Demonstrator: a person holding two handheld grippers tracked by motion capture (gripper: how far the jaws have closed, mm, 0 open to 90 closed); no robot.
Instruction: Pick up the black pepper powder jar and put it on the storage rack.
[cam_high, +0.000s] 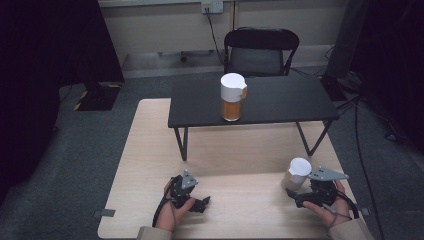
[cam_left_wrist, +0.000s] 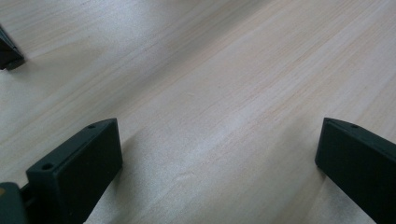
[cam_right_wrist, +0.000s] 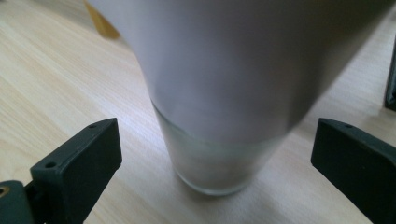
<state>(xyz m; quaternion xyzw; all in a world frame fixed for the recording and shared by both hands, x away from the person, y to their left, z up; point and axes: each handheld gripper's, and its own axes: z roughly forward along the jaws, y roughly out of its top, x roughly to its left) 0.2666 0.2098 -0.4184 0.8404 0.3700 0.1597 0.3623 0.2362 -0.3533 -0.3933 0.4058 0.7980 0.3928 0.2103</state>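
Observation:
A small glass jar (cam_high: 298, 172) with a white upper part stands on the light wooden table (cam_high: 150, 150) near its right front corner. My right gripper (cam_high: 296, 196) is just behind it and open. In the right gripper view the jar (cam_right_wrist: 224, 93) stands upright between the spread jaws of that gripper (cam_right_wrist: 217, 135), and neither jaw touches it. My left gripper (cam_high: 200, 204) rests low over the table at front left. Its jaws (cam_left_wrist: 219, 135) are open with only bare wood between them.
A low black table (cam_high: 280, 100) stands on the far half of the wooden table. It carries a taller jar (cam_high: 233, 97) with a white lid and amber contents. A black chair (cam_high: 261, 50) is behind it. One black table foot (cam_left_wrist: 9, 53) lies ahead of the left gripper.

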